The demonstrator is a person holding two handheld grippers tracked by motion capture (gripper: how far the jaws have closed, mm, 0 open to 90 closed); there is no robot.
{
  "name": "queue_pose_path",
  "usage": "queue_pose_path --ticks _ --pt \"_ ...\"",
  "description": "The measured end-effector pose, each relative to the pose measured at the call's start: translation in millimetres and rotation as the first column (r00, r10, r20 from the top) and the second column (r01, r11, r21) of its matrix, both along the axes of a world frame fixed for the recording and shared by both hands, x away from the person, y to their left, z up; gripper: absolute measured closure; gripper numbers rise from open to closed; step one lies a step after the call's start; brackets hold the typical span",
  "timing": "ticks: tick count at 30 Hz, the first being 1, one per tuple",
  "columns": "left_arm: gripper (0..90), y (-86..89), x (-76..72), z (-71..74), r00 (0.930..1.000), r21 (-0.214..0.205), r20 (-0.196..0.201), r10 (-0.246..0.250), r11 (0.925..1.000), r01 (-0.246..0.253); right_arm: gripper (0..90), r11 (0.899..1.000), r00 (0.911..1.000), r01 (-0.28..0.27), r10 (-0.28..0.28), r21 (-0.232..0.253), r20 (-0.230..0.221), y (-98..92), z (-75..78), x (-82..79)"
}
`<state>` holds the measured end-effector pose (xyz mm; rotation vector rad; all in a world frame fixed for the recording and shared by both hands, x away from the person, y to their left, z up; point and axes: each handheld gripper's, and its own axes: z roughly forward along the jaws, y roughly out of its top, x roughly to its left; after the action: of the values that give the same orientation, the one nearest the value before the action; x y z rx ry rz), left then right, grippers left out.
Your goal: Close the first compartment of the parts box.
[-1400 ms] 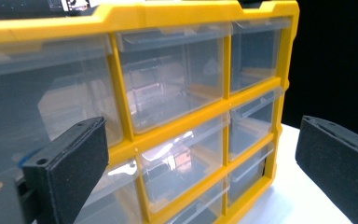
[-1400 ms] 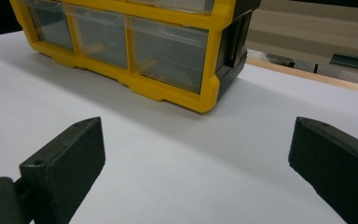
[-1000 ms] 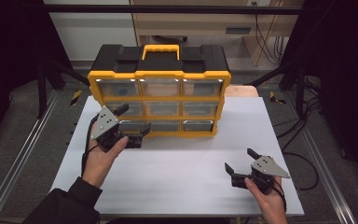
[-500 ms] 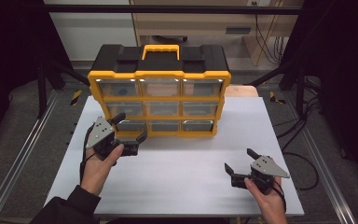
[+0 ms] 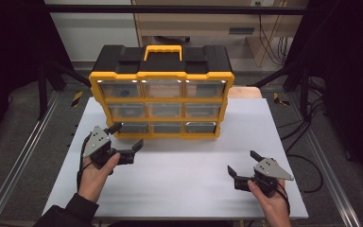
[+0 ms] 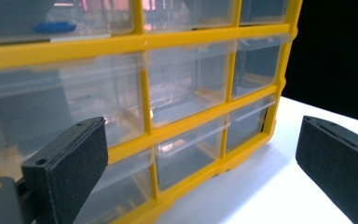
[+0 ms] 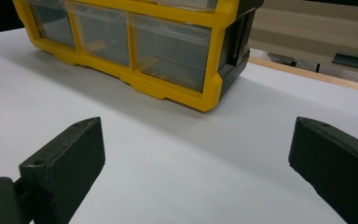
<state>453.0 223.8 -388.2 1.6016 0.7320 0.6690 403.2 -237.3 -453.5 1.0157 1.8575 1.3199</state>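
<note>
Organizer (image 5: 161, 92): yellow frame, black top, yellow handle, three rows of three clear drawers. It stands upright at 12 o'clock on the white table (image 5: 184, 165), drawer fronts toward the person.

Left gripper (image 5: 125, 142): at 9 o'clock on the table, held in the left hand (image 5: 94, 172), just off the organizer's lower-left corner. Jaws spread wide, nothing between them; one jaw tip is near the bottom-left drawer, contact cannot be told. In the left gripper view the drawers (image 6: 186, 88) are close ahead, seen at a slant, all shut.

Right gripper (image 5: 242, 163): at 5 o'clock, held in the right hand (image 5: 272, 203), well apart from the organizer. Jaws spread, empty. The right gripper view looks across bare table to the organizer's lower-right corner (image 7: 205, 100).
</note>
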Motion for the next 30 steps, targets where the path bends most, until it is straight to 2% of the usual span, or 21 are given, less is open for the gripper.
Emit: queue_pose_path --ticks 8,18,21,30 --pt "1.8 13.9 -4.5 -7.9 0.9998 0.004 -0.007 0.016 0.9999 -0.016 3.8 1.000 1.0000 0.001 -0.001 0.001 -0.002 0.2 0.2 -0.4" --pt "1.8 33.6 -10.3 -11.4 0.9990 0.016 0.003 0.045 0.9988 -0.045 3.7 1.000 1.0000 -0.002 0.002 -0.001 -0.001 0.3 0.2 -0.4" --pt "1.9 38.6 -11.6 -12.8 0.9983 0.029 0.018 0.055 0.9980 -0.055 3.7 1.000 1.0000 -0.002 0.002 -0.002 -0.001 0.4 0.2 -0.5" --pt "1.8 51.7 -16.8 -19.8 0.9967 0.023 0.021 0.079 0.9966 -0.080 3.7 1.000 1.0000 0.004 -0.004 0.005 0.004 -0.7 0.6 -0.4"
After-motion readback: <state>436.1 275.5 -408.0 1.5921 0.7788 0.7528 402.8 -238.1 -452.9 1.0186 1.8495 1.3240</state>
